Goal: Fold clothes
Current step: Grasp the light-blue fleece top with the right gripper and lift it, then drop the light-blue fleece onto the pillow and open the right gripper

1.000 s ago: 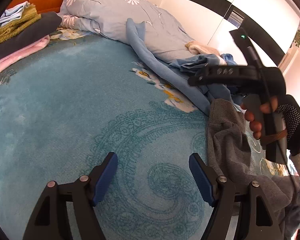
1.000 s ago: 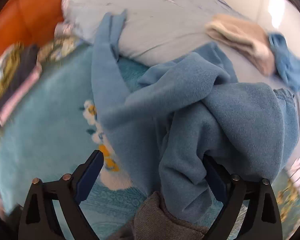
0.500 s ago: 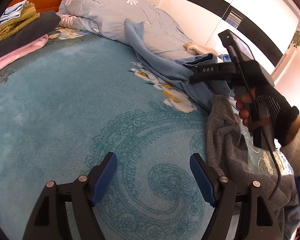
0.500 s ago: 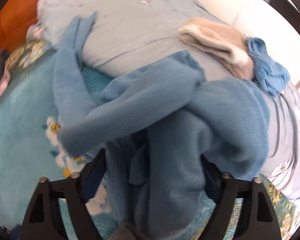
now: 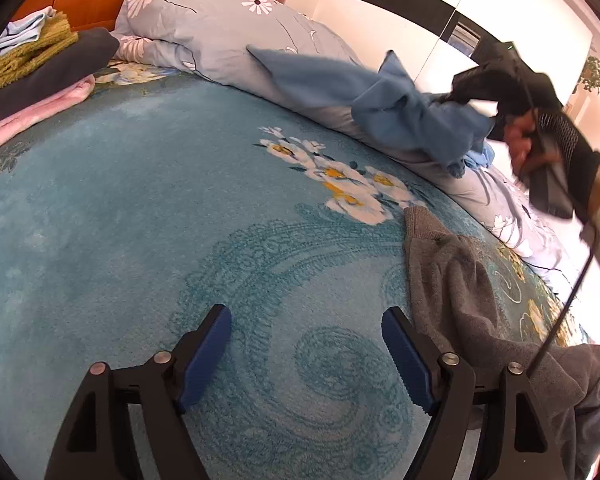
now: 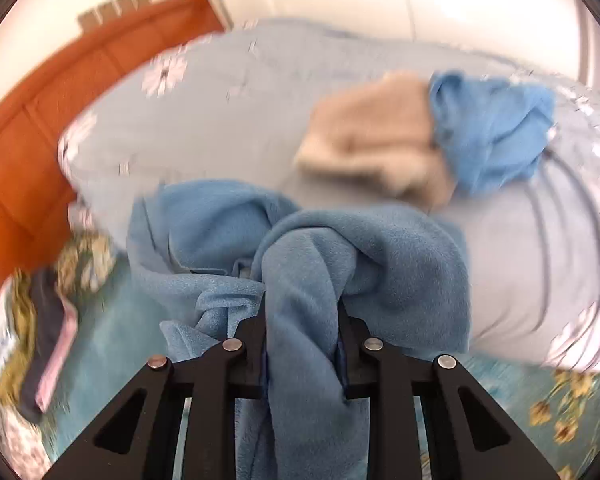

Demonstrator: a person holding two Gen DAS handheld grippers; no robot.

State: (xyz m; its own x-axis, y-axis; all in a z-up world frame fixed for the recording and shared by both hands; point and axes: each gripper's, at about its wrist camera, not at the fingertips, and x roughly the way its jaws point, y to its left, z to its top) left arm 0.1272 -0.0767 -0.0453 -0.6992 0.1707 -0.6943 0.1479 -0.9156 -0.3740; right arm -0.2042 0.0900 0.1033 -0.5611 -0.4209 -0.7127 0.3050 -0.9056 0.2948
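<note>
A blue fleece garment hangs bunched between the fingers of my right gripper. Its jaws are closing and the pads press on the cloth. In the left wrist view the right gripper, held by a gloved hand, lifts that blue fleece garment over the duvet, one sleeve trailing left. My left gripper hovers over the teal blanket; its jaws are opening slightly with nothing between them. A grey garment lies crumpled just right of its right finger.
Folded clothes are stacked at the far left by the orange headboard. A flowered grey duvet lies across the back. On it rest a beige garment and a light blue one.
The right gripper closed on the blue fleece and rose up and to the right with it, pulling it off the blanket. The left gripper stayed in place.
</note>
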